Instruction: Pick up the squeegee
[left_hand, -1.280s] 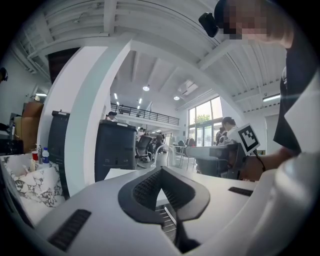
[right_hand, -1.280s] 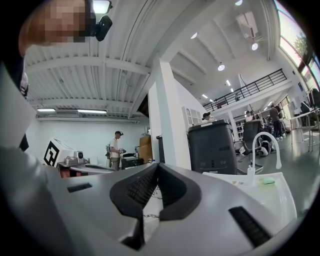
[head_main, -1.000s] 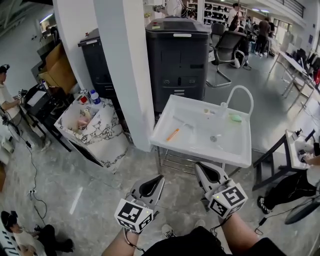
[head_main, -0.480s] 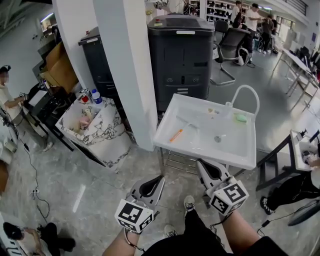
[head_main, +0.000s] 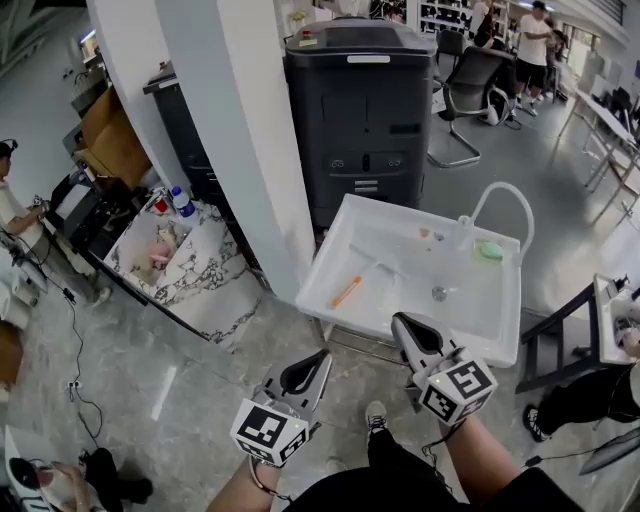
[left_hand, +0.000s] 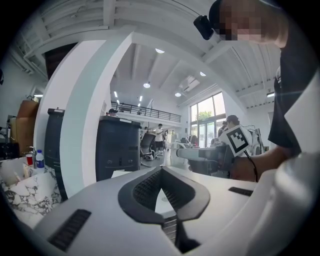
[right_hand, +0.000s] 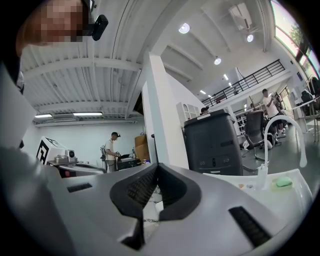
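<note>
Jaws closed: left gripper (head_main: 320, 357), right gripper (head_main: 399, 321)

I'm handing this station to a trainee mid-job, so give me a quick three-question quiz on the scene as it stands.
1. Fill in: the left gripper and the right gripper both have their jaws ____.
2. True or false: the orange tool is held by the right gripper.
3. The green sponge lies: A) in the left gripper; B) in the white sink, near the hose; C) touching the orange tool.
Key: 1 shut, both empty. 2 false: it lies in the sink, untouched. 3 B.
</note>
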